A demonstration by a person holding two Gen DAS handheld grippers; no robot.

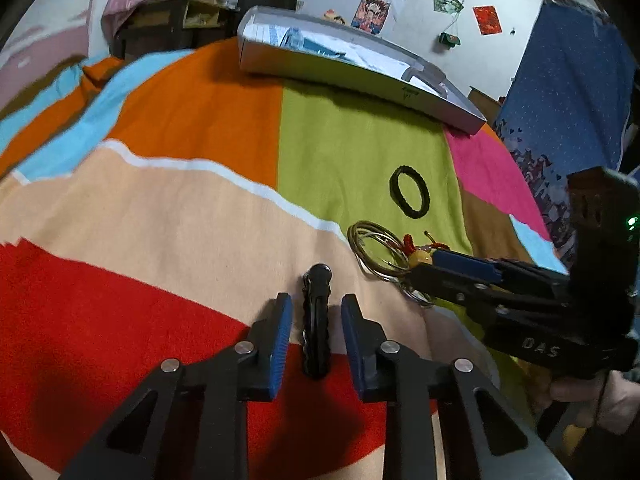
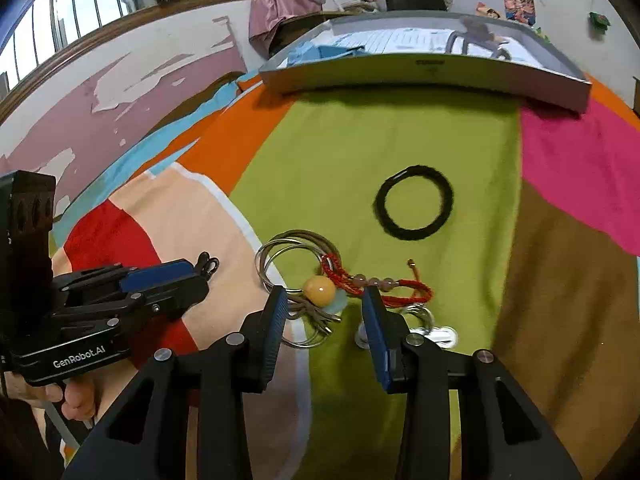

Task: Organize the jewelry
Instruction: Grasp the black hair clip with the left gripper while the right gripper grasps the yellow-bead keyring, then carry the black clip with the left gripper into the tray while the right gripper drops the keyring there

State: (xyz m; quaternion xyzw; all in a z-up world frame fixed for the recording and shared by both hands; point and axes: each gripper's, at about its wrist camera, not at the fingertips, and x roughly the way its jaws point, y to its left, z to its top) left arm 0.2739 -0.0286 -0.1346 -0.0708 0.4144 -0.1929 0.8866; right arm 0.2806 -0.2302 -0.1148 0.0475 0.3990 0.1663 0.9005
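Observation:
A black hair clip point(image 1: 316, 320) lies on the patchwork blanket between the fingers of my left gripper point(image 1: 317, 304), which is open with a gap on each side of the clip. In the right wrist view a red cord bracelet with a yellow bead point(image 2: 319, 289) lies between the fingers of my right gripper point(image 2: 325, 296), also open; the bead is clear of the pads. Silver bangles point(image 2: 298, 235) overlap the bracelet. A black hair tie point(image 2: 416, 170) rests farther out on the green patch. A grey box point(image 2: 420, 72) stands at the back.
Small silver rings point(image 2: 420, 316) lie by the right fingertip. The right gripper point(image 1: 424, 268) reaches in from the right beside the bangles point(image 1: 362, 227) and hair tie point(image 1: 394, 190). The box point(image 1: 360, 76) holds papers. A hand point(image 2: 76, 400) grips the left tool.

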